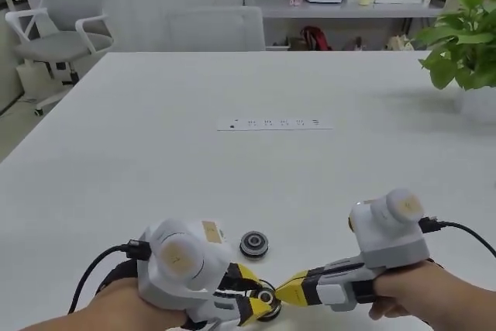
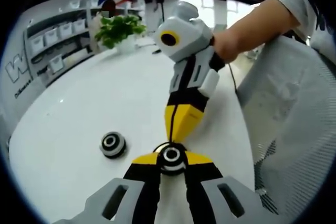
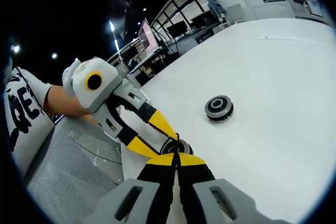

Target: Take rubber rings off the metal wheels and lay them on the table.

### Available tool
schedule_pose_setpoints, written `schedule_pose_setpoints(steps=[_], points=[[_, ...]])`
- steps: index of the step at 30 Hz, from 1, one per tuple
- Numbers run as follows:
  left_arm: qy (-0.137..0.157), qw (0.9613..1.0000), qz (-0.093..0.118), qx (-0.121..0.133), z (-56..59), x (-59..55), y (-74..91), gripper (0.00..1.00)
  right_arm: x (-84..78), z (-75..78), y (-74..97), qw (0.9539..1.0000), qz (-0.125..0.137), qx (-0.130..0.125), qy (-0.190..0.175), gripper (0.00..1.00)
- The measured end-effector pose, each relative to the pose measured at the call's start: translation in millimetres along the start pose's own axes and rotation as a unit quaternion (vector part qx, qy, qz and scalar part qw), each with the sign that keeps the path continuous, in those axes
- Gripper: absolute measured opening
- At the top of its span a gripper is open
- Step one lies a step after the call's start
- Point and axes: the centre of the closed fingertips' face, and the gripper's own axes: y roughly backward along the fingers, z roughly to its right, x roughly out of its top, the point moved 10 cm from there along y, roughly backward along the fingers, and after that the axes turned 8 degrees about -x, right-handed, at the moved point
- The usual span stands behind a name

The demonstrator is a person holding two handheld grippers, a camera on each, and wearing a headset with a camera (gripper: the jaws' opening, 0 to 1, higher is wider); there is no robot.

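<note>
In the head view, the left tongs (image 1: 262, 301) are clamped on a small metal wheel (image 1: 267, 297) at the near edge of the white table (image 1: 232, 176). The right tongs (image 1: 284, 291) meet it from the right. A loose wheel (image 1: 254, 243), black-rimmed with a silver hub, lies just beyond. A potted plant (image 1: 465, 36) stands far right. The held wheel is partly hidden by the yellow tips.

In the left gripper view, the rubber ring (image 2: 171, 146) is black around a bright hub, and the right tongs are pressed together on it.

In the right gripper view, the ring itself is hard to make out between the closed tips.
</note>
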Motion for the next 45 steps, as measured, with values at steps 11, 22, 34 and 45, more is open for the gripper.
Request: schedule_pose_setpoints(steps=[11,22,34,45], points=[[0.001,0.9999,0.011,-0.010,4.3,3.7,4.7,0.25,-0.2,0.8,0.3,1.0000,0.001,0.000,-0.004,0.00],[-0.014,0.9998,0.014,-0.004,8.5,7.1,14.4,0.33,0.3,1.0,0.6,1.0000,0.001,0.001,-0.004,0.00],[-0.016,0.9993,0.035,0.000,11.6,15.5,28.7,0.41,0.6,1.3,1.0,1.0000,0.001,0.001,-0.002,0.00],[-0.010,0.9986,0.052,0.006,13.5,19.0,44.6,0.51,2.4,0.0,1.2,1.0000,0.003,0.001,-0.002,0.00]])
